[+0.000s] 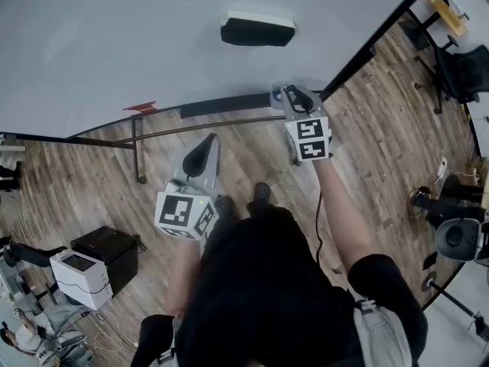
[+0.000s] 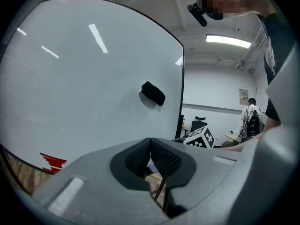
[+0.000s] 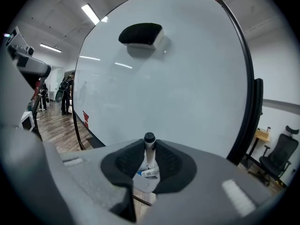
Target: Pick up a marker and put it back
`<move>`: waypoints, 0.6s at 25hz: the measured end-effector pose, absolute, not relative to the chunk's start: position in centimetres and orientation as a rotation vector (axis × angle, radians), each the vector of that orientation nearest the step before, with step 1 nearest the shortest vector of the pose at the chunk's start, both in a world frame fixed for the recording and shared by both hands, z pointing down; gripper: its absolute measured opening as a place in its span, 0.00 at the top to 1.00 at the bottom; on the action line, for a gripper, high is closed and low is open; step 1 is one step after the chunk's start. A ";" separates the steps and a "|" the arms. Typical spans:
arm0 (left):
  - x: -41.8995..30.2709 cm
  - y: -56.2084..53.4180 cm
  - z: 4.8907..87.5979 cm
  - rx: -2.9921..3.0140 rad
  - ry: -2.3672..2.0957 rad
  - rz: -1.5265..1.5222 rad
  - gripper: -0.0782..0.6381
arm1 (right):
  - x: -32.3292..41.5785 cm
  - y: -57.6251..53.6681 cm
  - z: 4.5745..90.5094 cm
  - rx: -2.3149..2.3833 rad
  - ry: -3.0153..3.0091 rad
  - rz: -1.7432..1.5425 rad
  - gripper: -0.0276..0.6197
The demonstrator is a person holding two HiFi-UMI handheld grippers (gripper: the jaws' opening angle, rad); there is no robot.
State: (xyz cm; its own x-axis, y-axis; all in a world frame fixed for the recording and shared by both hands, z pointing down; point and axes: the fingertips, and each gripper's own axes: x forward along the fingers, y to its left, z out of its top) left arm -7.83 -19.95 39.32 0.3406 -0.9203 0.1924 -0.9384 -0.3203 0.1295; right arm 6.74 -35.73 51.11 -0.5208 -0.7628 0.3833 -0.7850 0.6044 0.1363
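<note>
White-barrelled marker (image 3: 149, 153), its dark end pointing out past the fingertips, sits pinched between the narrow-set jaws of the right gripper (image 1: 293, 98), close to the right end of the dark tray (image 1: 221, 105) that runs along the foot of the whiteboard (image 1: 153, 37). The left gripper (image 1: 208, 145) hangs nearer the person and to the left, its jaws pressed together with nothing between them. A black eraser (image 1: 257, 29) clings to the board well above the tray, and a red mark (image 1: 141, 108) shows at the board's lower edge, farther left. With the marker lifted and in hand, the step appears to be the return. Doing it well likely means turning the barrel to lie along the tray rather than across it and lowering until it rests on the ledge. The jaws should part only once the tray carries the weight, because a round barrel let go early may roll off to the wooden floor (image 1: 92, 167). Keeping the dark end off the board would avoid a stray line, as the views do not show whether it is capped.
</note>
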 end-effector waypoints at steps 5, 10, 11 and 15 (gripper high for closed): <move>-7.8 -20.1 39.6 2.381 -1.693 0.131 0.88 | 7.6 -36.0 52.7 1.246 -2.394 0.115 0.84; -7.6 -19.5 39.6 2.379 -1.688 0.139 0.88 | 7.9 -35.7 52.8 1.263 -2.384 0.130 0.83; -7.6 -19.5 39.6 2.378 -1.689 0.141 0.88 | 7.8 -35.7 52.8 1.261 -2.385 0.132 0.81; -7.6 -19.1 39.5 2.380 -1.686 0.145 0.88 | 8.0 -35.3 52.6 1.268 -2.377 0.130 0.80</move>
